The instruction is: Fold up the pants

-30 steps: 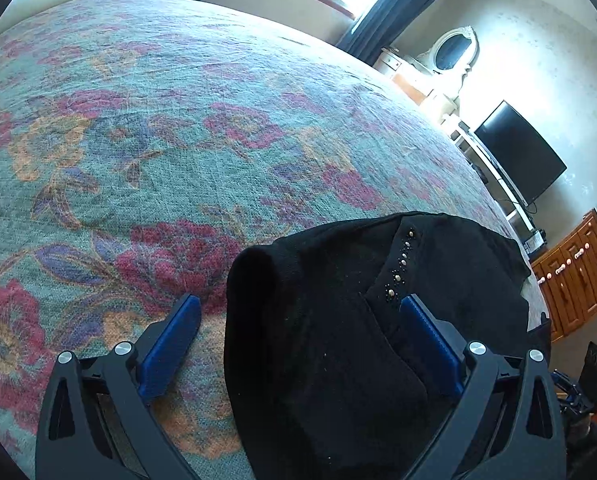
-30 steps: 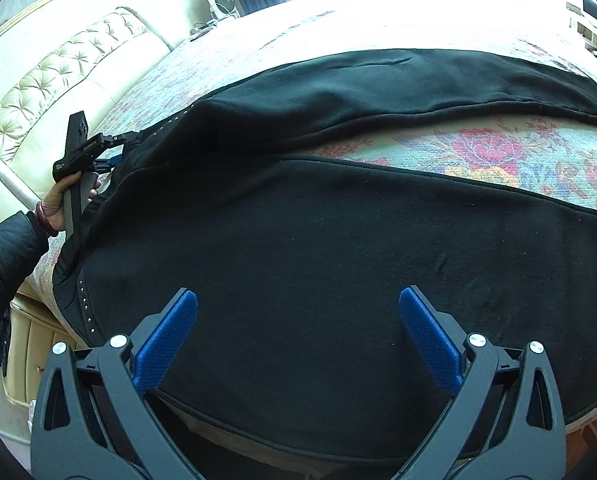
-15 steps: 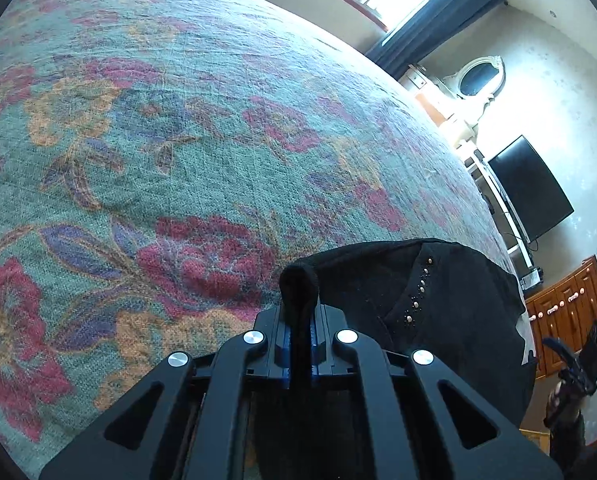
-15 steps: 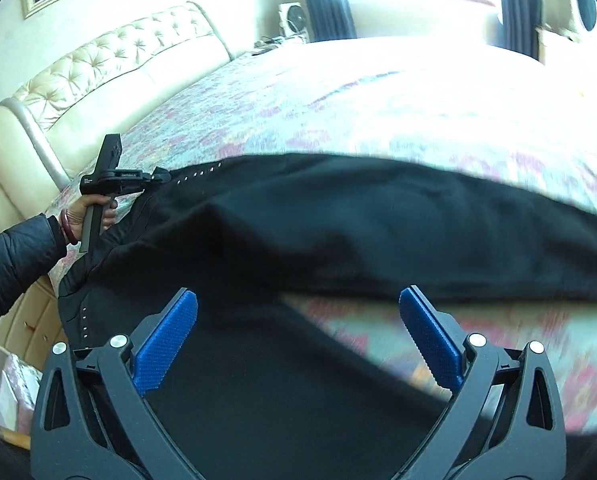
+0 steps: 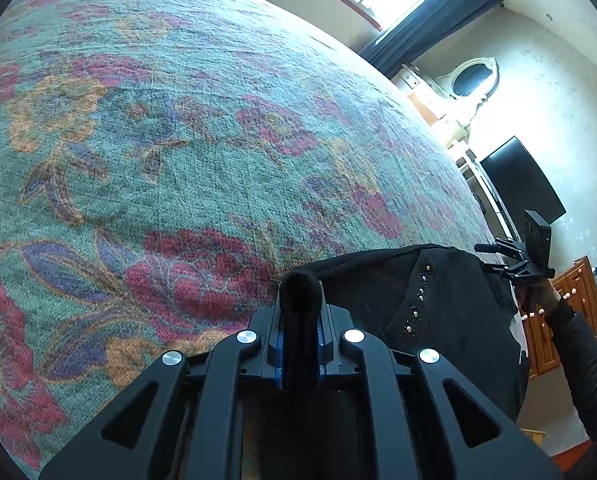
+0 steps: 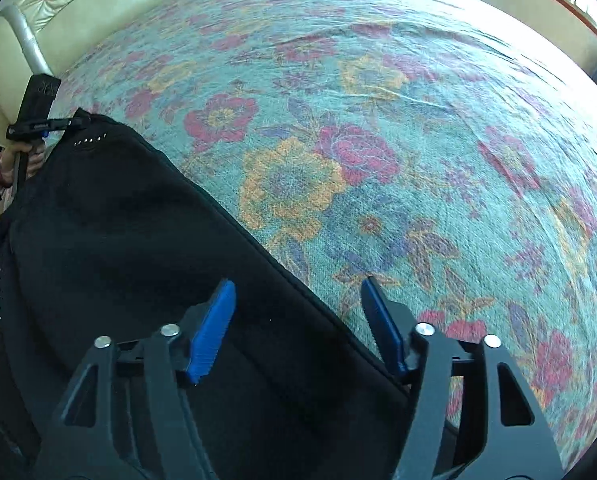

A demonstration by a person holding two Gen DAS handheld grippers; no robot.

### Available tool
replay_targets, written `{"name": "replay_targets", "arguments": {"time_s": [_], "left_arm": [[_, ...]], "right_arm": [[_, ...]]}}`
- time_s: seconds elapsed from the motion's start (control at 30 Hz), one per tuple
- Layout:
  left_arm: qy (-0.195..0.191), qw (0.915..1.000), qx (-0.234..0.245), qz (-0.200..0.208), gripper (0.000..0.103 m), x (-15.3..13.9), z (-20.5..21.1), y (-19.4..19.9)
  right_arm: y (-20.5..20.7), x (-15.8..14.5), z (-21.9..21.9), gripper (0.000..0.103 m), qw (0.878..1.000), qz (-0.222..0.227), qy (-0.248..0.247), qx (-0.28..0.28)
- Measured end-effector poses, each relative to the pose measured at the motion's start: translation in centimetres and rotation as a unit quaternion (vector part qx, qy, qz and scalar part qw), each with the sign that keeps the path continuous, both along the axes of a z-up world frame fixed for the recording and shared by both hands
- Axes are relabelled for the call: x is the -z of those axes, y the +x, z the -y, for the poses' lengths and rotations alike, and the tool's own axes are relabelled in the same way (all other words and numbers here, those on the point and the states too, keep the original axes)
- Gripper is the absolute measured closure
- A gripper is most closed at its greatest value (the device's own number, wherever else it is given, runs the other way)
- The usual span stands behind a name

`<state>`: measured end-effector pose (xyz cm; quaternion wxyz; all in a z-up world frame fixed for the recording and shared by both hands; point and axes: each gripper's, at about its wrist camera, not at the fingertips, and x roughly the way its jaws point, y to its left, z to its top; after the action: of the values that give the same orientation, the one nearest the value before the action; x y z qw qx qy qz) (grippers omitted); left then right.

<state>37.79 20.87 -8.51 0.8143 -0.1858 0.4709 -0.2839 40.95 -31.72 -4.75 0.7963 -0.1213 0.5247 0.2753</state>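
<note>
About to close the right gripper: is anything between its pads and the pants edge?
Nothing visible. The right gripper is closing with the black pants edge running between its pads, on bare floral bedspread.

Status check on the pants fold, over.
Left gripper shut on pants corner. Right gripper closing astride pants edge, not pinching. Nothing in the way.

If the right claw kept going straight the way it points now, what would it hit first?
Most likely the black pants: their edge runs between the closing jaws of the right claw, not yet pinched. The floral bedspread lies just beyond; depth is hard to judge.
</note>
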Motion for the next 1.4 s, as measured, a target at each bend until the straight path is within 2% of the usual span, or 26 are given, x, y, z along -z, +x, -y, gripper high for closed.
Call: {"name": "replay_targets", "arguments": {"time_s": [0.03, 0.1, 0.17, 0.2, 0.23, 0.37, 0.47, 0.63, 0.73, 0.83, 0.93, 1.03, 1.1, 1.13, 1.17, 1.2, 1.23, 1.27, 1.3, 1.33, 1.37, 1.4], "left_arm": [[0.001, 1.0000, 0.003, 0.001, 0.090, 0.0, 0.0, 0.1], [-0.001, 1.0000, 0.003, 0.002, 0.090, -0.1, 0.2, 0.3], [0.003, 1.0000, 0.000, 0.009, 0.090, -0.2, 0.3, 0.2], [0.010, 0.9999, 0.000, 0.014, 0.091, -0.3, 0.4, 0.0], [0.017, 0.9997, 0.001, 0.019, 0.092, -0.4, 0.7, 0.0], [0.030, 0.9984, -0.006, 0.048, 0.093, -2.0, 0.8, -1.2], [-0.014, 0.9970, -0.017, 0.074, 0.094, -4.2, 0.1, -2.5], [-0.069, 0.9912, -0.014, 0.112, 0.094, -7.9, -0.7, -6.3], [-0.109, 0.9858, -0.010, 0.127, 0.093, -9.3, -1.7, -10.2], [-0.122, 0.9846, -0.003, 0.126, 0.093, -9.7, -2.3, -14.6], [-0.108, 0.9893, 0.007, 0.098, 0.093, -8.2, -2.5, -19.1], [-0.073, 0.9959, 0.001, 0.054, 0.080, -5.7, -3.1, -22.5], [-0.064, 0.9977, -0.018, 0.014, 0.063, -3.9, -4.0, -24.4], [-0.057, 0.9978, -0.033, -0.003, 0.060, -3.3, -4.4, -25.3], [-0.063, 0.9966, -0.052, -0.009, 0.059, -2.9, -4.9, -26.1], [-0.079, 0.9941, -0.073, -0.010, 0.051, -2.9, -5.6, -27.1], [-0.093, 0.9907, -0.099, -0.009, 0.046, -3.1, -6.2, -27.9], [-0.113, 0.9855, -0.126, -0.008, 0.039, -3.4, -6.7, -28.6], [-0.141, 0.9797, -0.142, -0.010, 0.038, -3.6, -6.8, -29.2], [-0.160, 0.9748, -0.155, -0.009, 0.038, -3.9, -6.7, -29.7], [-0.167, 0.9714, -0.169, -0.003, 0.037, -4.3, -6.2, -30.1], [-0.171, 0.9698, -0.174, 0.003, 0.037, -4.6, -5.5, -30.2]], "right_arm": [[0.1, 0.4, -0.2, 0.021, 1.000, -0.003, -0.002, -0.009], [0.5, 1.8, -0.4, 0.029, 0.999, -0.025, -0.025, -0.014], [0.3, 1.8, -0.4, 0.057, 0.999, -0.029, -0.010, -0.022], [0.0, 1.5, -0.3, 0.089, 0.999, -0.033, 0.002, -0.022], [-0.4, 1.2, -0.2, 0.094, 0.999, -0.037, 0.008, -0.022], [-3.6, -0.4, -1.2, 0.096, 0.998, 0.024, -0.043, -0.026], [-6.8, -3.5, -1.6, 0.096, 0.993, 0.100, -0.061, -0.008], [-16.5, -8.1, -2.4, 0.096, 0.967, 0.235, -0.102, 0.007], [-24.0, -9.0, -3.2, 0.096, 0.953, 0.279, -0.118, 0.000], [-30.8, -7.9, -4.1, 0.096, 0.948, 0.292, -0.127, -0.005], [-36.2, -5.0, -5.6, 0.096, 0.943, 0.289, -0.164, -0.028], [-38.5, -1.0, -7.1, 0.093, 0.958, 0.229, -0.165, -0.045], [-39.4, 0.7, -7.8, 0.085, 0.963, 0.202, -0.169, -0.054], [-39.6, 1.0, -8.1, 0.076, 0.966, 0.195, -0.164, -0.046], [-39.5, 0.7, -8.2, 0.066, 0.971, 0.188, -0.145, -0.033], [-39.3, 0.1, -7.8, 0.059, 0.978, 0.175, -0.114, -0.008], [-38.8, -0.7, -6.9, 0.044, 0.985, 0.158, -0.068, 0.033], [-38.3, -1.5, -5.7, 0.037, 0.988, 0.133, -0.010, 0.079], [-37.5, -2.2, -4.0, 0.037, 0.985, 0.105, 0.052, 0.129], [-36.9, -2.5, -2.3, 0.037, 0.973, 0.077, 0.120, 0.180], [-36.3, -2.4, -0.7, 0.036, 0.956, 0.047, 0.183, 0.226], [-36.1, -1.9, 0.7, 0.036, 0.932, 0.018, 0.242, 0.269]]}}
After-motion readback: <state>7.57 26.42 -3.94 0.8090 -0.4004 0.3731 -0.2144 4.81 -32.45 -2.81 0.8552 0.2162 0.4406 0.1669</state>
